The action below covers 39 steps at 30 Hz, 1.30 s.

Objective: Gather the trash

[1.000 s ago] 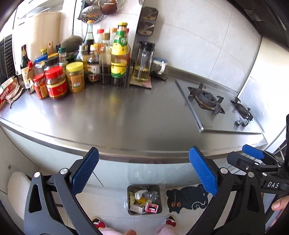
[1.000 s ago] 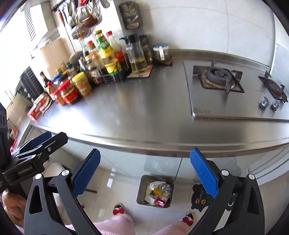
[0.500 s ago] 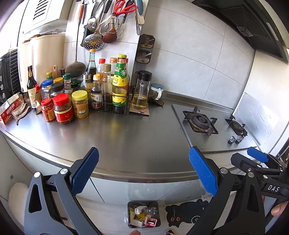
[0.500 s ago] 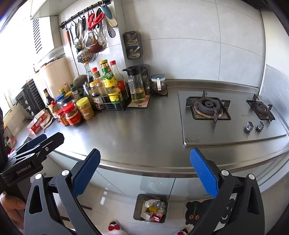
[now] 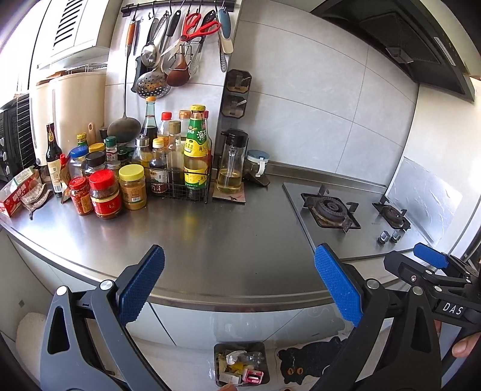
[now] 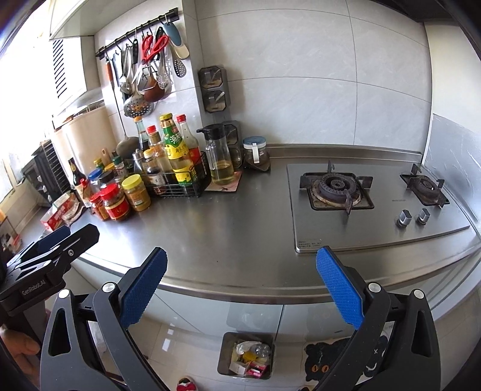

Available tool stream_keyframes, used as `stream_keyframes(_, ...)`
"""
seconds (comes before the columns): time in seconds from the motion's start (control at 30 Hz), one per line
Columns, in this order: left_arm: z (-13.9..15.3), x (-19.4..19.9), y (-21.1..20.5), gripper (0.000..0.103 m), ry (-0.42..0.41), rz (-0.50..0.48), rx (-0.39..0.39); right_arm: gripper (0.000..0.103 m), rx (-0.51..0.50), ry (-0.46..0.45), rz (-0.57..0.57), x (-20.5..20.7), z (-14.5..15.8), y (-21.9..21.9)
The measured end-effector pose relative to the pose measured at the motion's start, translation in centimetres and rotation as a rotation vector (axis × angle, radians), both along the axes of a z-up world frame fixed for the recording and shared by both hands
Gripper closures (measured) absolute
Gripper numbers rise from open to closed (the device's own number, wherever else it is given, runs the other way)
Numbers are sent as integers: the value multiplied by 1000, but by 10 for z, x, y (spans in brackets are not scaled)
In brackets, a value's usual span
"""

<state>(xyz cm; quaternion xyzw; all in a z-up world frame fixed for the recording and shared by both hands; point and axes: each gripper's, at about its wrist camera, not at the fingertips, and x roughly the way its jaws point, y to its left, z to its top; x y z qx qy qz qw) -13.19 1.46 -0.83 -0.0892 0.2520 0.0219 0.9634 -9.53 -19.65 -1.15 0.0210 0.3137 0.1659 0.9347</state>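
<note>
Facing a stainless steel table [image 5: 210, 240], the left gripper [image 5: 239, 285] and the right gripper [image 6: 240, 285] are each held with fingers wide apart and nothing between them; each gripper also shows at the edge of the other's view. On the floor below the table edge stands a small grey trash bin [image 5: 240, 349] [image 6: 224, 358], already holding crumpled wrappers, a clear plastic piece and small red-and-white cartons, beside a black cat-shaped mat [image 5: 306, 358]. At the table's left end stand condiment jars [image 5: 105, 195] and bottles in a wire rack [image 5: 183, 186], with an oil dispenser [image 5: 230, 168] just beside the rack; a red-and-white box [image 5: 15, 192] lies at the far left, near a crumpled cloth. A two-burner gas hob [image 6: 369, 204] is set into the right part of the table, and utensils hang from a wall rail [image 5: 177, 6]. The open middle of the table shows no loose litter, so the collecting appears largely done, with the step in hand best judged as a search for any remaining piece. The next move calls for scanning the crowded left end, where a wrapper could hide among the jars, then lowering one gripper with fingers spread around it. Whether the box at the far left counts as trash cannot be told.
</note>
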Motion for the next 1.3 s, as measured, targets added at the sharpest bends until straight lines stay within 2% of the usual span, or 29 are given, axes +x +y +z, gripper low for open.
stream_keyframes(0.8, 5, 2, -4, 8, -12, -2, 40, 3, 20, -7, -6, 2, 3, -2)
stream_keyframes(1.3, 6, 1, -1, 8, -6, 0, 34, 3, 8, -8, -3, 1, 2, 7)
